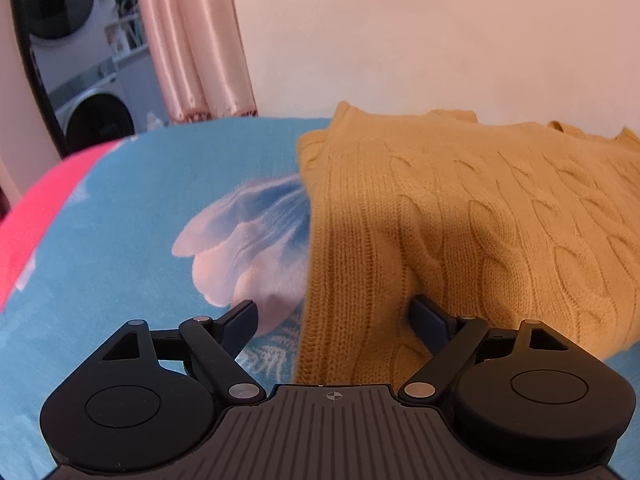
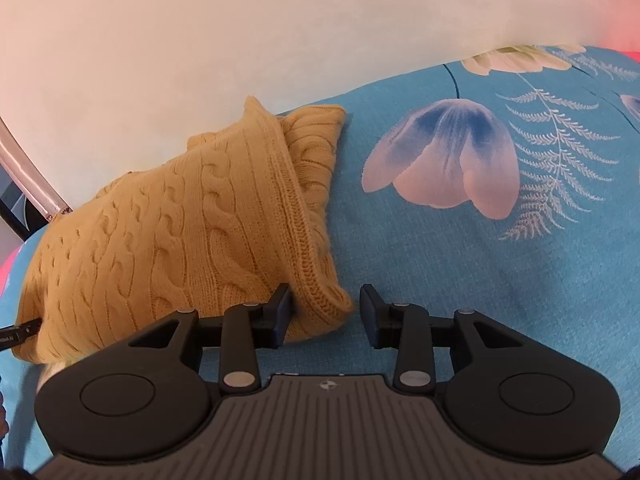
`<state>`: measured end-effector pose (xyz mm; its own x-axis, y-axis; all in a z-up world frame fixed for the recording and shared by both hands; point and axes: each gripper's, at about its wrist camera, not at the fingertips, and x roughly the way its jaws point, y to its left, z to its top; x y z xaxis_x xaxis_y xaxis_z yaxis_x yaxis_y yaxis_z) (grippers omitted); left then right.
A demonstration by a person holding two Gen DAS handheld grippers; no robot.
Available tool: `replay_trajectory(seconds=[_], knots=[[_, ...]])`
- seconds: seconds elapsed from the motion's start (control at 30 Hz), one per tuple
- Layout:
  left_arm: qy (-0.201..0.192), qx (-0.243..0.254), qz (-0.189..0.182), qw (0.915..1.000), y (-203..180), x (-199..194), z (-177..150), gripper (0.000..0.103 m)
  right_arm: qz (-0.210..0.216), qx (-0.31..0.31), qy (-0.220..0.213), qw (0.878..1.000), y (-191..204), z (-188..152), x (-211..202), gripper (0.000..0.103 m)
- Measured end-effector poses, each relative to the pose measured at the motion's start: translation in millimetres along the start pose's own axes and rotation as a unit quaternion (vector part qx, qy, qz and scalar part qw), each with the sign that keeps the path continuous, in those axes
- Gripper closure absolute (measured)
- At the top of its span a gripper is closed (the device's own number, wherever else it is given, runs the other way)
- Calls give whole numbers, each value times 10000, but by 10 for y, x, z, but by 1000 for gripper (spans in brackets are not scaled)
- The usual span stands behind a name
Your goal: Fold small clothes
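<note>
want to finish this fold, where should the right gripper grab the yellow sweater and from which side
Take the ribbed edge at the near corner of the yellow sweater, where the knit doubles into a thick band. The right gripper is open with that corner already between its fingers, so coming straight in low over the blue bedsheet looks best. The left gripper is open at the opposite edge.

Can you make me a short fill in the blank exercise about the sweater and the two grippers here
The cable-knit sweater is ____ in color.
The sweater lies on a ____ sheet printed with flowers.
Both the left gripper and the right gripper are ____.
The sweater's near corner sits between the fingers of the ____ gripper.

Missing words: yellow; blue; open; right
</note>
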<state>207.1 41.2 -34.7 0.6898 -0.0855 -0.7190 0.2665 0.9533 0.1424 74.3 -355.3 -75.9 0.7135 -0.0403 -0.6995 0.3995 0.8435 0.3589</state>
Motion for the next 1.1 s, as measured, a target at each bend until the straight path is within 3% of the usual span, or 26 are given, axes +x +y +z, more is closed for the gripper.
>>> replay_trajectory(seconds=[0.27,0.6,0.7,0.87,0.97,1.1], knots=[[-170,387,250,9988,-119,-25,-12,0,-59,-54,11,10000,30,1,19,55],[-156,391,261,9988,-124,-44,-21,0,-99,-90,13,9999,48,-1,23,51],[-99,389,271,9988,-122,-83,-17,0,-107,-31,40,9999,44,1,-5,44],[-42,449,258,9986,-120,-292,-44,0,-185,8,128,9997,38,-19,-96,18],[-40,573,336,9978,-129,-421,-89,0,-363,54,178,9992,21,-61,-157,18],[-102,608,382,9974,-112,-607,-137,0,-260,221,265,9991,8,-126,-287,15]])
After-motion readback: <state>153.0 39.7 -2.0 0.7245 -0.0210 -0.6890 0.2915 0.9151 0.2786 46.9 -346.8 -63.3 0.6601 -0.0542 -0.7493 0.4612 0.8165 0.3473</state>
